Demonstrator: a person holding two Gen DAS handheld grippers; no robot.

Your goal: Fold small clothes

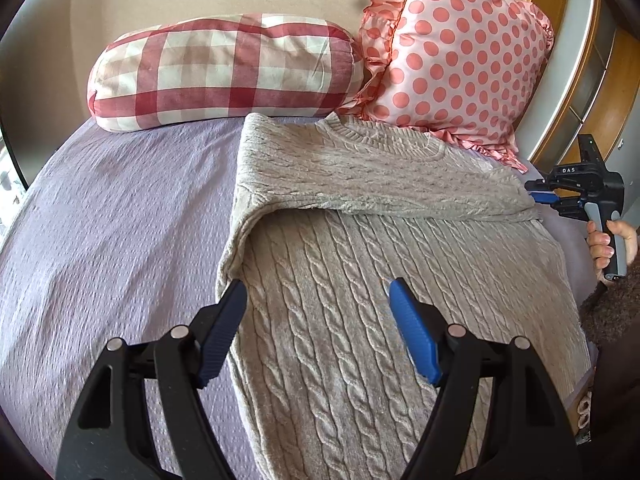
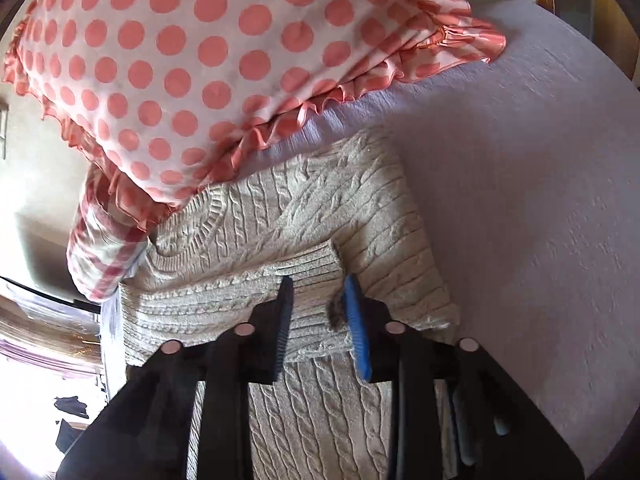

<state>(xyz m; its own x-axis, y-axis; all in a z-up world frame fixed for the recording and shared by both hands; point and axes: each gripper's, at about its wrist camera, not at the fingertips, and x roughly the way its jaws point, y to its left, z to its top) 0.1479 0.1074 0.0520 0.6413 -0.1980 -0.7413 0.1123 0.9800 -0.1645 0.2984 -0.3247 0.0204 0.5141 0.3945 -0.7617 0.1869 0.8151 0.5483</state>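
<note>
A grey cable-knit sweater lies flat on the lilac bedspread, neck toward the pillows. One sleeve is folded across its chest. My left gripper is open and empty, just above the sweater's left side edge. My right gripper sits at the sweater's right edge in the left wrist view. In the right wrist view the right gripper has its jaws partly apart around the ribbed cuff of the folded sleeve; whether they pinch it is unclear.
A red-and-white checked pillow and a pink polka-dot frilled pillow stand against the wall behind the sweater. A wooden frame is at the right. Bare bedspread extends on both sides of the sweater.
</note>
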